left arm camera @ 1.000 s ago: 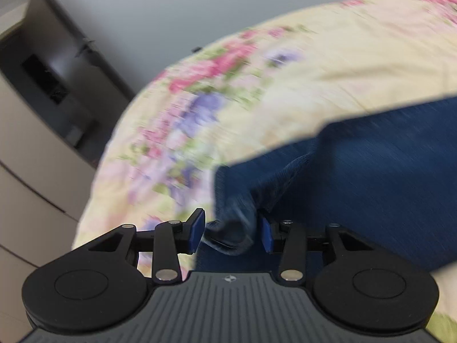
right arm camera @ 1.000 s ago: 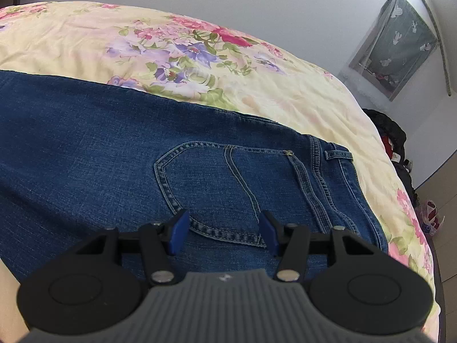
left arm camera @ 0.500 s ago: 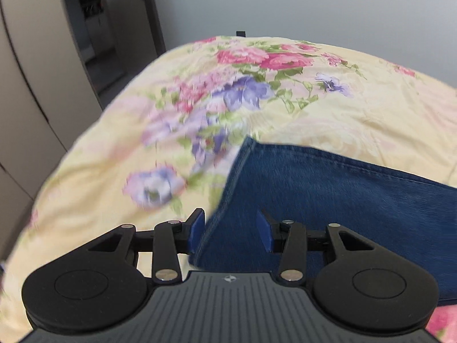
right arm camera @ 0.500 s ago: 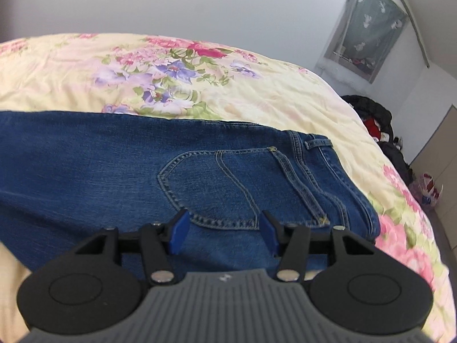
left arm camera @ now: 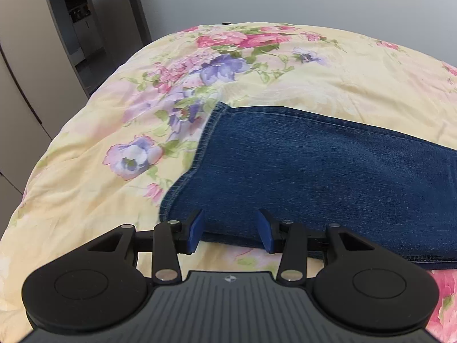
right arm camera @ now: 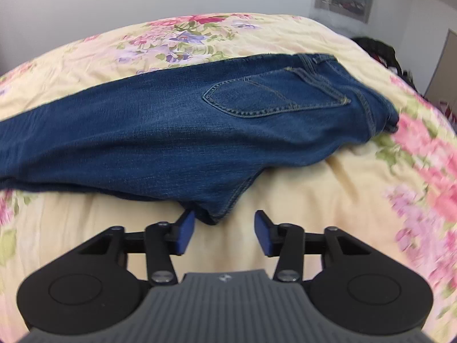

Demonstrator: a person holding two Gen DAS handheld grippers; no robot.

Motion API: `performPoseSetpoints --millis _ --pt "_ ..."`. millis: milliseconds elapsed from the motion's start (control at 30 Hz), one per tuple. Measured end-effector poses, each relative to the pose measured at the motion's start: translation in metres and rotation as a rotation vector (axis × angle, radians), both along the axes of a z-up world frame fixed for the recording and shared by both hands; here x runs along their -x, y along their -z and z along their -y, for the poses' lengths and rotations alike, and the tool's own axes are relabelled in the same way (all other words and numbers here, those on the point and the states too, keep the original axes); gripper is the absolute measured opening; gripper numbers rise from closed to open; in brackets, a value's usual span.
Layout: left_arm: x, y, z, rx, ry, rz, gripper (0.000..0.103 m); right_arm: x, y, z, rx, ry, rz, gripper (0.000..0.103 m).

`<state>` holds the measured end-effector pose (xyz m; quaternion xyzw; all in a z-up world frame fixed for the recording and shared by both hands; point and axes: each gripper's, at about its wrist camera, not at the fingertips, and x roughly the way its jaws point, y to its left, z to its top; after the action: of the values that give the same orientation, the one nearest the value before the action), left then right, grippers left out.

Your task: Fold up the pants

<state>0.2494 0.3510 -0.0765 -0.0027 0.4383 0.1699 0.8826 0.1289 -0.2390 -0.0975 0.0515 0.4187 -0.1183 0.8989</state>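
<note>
Pants (left arm camera: 314, 154): heavy, limp denim on bed (left arm camera: 85, 194); grasp hem corners, lower frame. Left hand-held gripper (left arm camera: 230, 230): half open, empty. Right hand-held gripper (right arm camera: 224, 231): just closing, empty, crotch point between jaws.

Bare floral bedspread (right arm camera: 328, 188) lies open at six o'clock of the jeans (right arm camera: 160, 131), under both grippers. Toward twelve, the denim blocks the way. A cabinet (left arm camera: 20, 65) stands at nine, dark clutter (right arm camera: 380, 51) at two.

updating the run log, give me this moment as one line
stage: lengthwise fold done | jeans: flat on floral bedspread | left tongs: open at hem end, empty | right tongs: open, just narrowed, at crotch corner, empty
</note>
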Motion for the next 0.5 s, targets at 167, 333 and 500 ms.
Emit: performPoseSetpoints --millis 167,333,500 --pt "-0.013 0.013 0.009 -0.002 -0.013 -0.017 0.046 -0.014 -0.001 0.000 0.012 -0.010 -0.001 0.008" --pt "-0.026 0.023 0.008 -0.009 -0.003 -0.056 0.031 -0.016 -0.014 0.027 0.000 -0.013 -0.019 0.000" --pt "-0.036 0.030 0.007 -0.047 -0.023 -0.102 0.027 -0.034 0.013 0.032 0.008 0.011 -0.116 0.000"
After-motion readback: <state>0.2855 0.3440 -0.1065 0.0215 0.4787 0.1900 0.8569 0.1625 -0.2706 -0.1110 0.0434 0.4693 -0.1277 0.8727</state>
